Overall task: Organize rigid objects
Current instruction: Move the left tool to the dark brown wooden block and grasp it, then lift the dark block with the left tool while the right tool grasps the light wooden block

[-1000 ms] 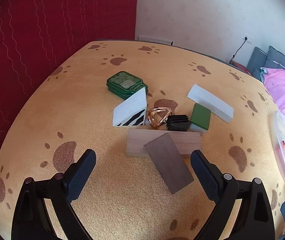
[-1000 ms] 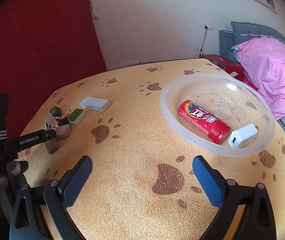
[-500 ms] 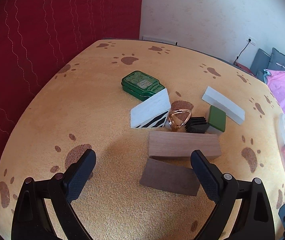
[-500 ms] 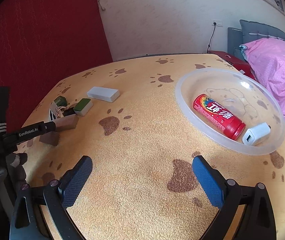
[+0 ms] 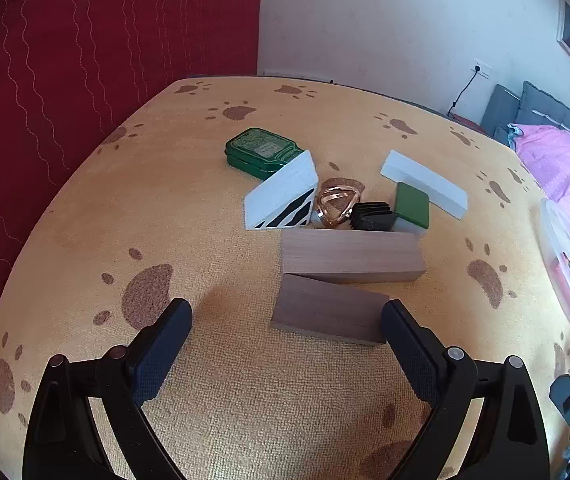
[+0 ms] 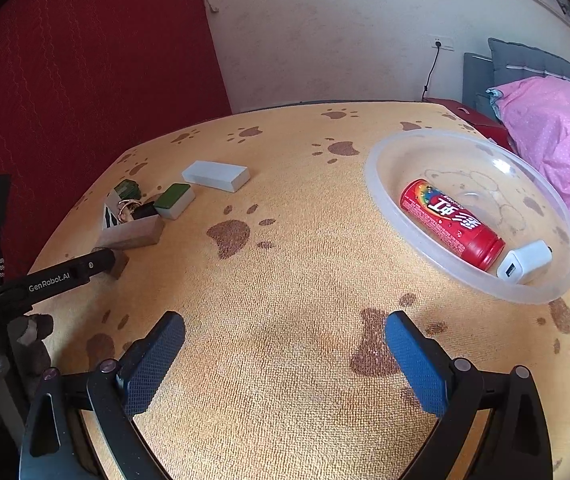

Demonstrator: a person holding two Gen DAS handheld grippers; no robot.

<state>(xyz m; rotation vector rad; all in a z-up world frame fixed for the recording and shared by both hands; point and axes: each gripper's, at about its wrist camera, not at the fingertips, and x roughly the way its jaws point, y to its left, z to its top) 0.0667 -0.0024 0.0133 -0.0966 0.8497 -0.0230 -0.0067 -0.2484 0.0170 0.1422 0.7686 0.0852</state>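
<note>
A cluster of rigid objects lies on the paw-print cloth in the left wrist view: a dark wooden slab point(image 5: 331, 314), a light wooden block point(image 5: 351, 256), a white zebra-striped box point(image 5: 283, 198), a green tin point(image 5: 263, 152), a copper ring point(image 5: 335, 204), a black ribbed piece point(image 5: 371, 216), a green-topped tile point(image 5: 411, 206) and a white bar point(image 5: 423, 184). My left gripper point(image 5: 287, 342) is open and empty, just in front of the dark slab. My right gripper point(image 6: 285, 354) is open and empty over bare cloth. A clear bowl point(image 6: 389, 200) holds a red can point(image 6: 451, 224) and a white charger point(image 6: 525, 266).
The left gripper's body point(image 6: 57, 278) reaches in at the left of the right wrist view. A red curtain stands at the left, a white wall behind, and a pink blanket point(image 6: 553, 136) to the right. The bowl's rim point(image 5: 553, 256) shows at the right edge of the left wrist view.
My left gripper has swung left and come closer to the cluster; the dark slab now lies near its right finger. The right gripper has shifted slightly. Both stay open.
</note>
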